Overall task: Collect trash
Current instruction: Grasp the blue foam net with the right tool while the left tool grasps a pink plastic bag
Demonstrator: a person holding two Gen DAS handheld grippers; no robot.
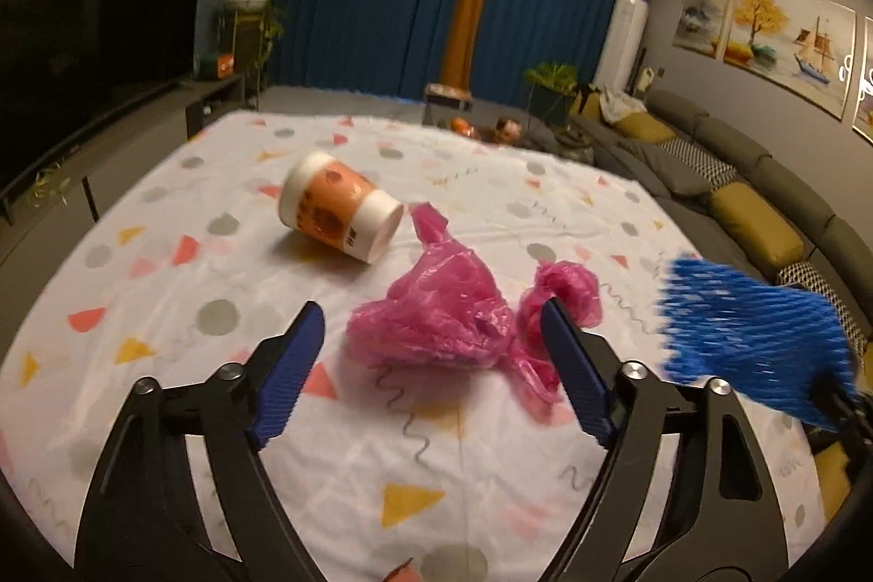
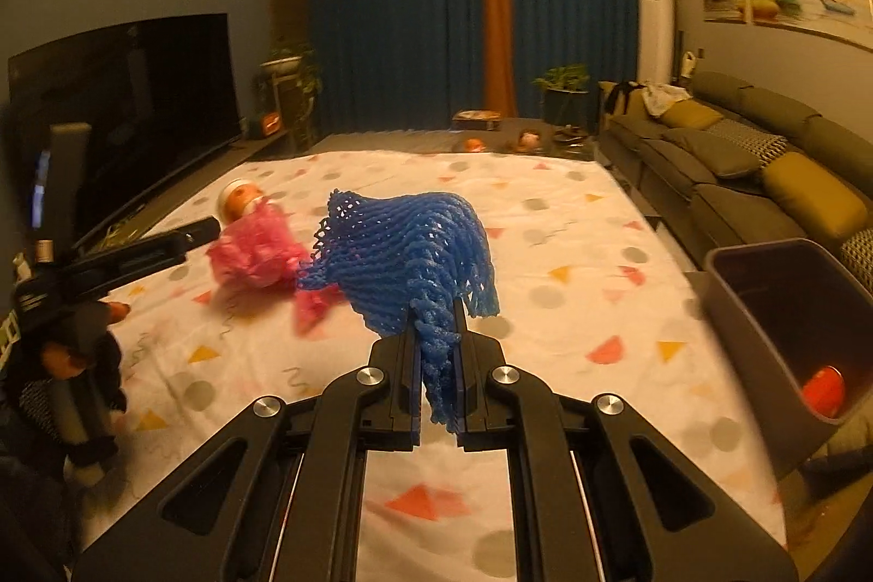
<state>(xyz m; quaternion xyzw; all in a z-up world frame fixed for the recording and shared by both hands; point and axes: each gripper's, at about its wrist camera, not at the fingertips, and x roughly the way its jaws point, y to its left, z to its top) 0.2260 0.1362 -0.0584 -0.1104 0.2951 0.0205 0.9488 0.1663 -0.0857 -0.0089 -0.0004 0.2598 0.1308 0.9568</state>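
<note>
Blue foam net (image 2: 404,249) hung clamped in my right gripper (image 2: 439,353) above the tabletop (image 2: 573,265); left gripper (image 1: 431,325) fingers stood apart around pink plastic bag (image 1: 436,315), not pressing.

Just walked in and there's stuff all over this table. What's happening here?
A person is clearing trash using a handheld tool in each hand. The right tool is shut on a blue foam fruit net, lifted off the patterned tablecloth; a dark plastic bin stands to its right. The left tool is open, reaching toward a crumpled pink plastic bag. An orange-and-white paper cup lies tipped over behind it.
</note>
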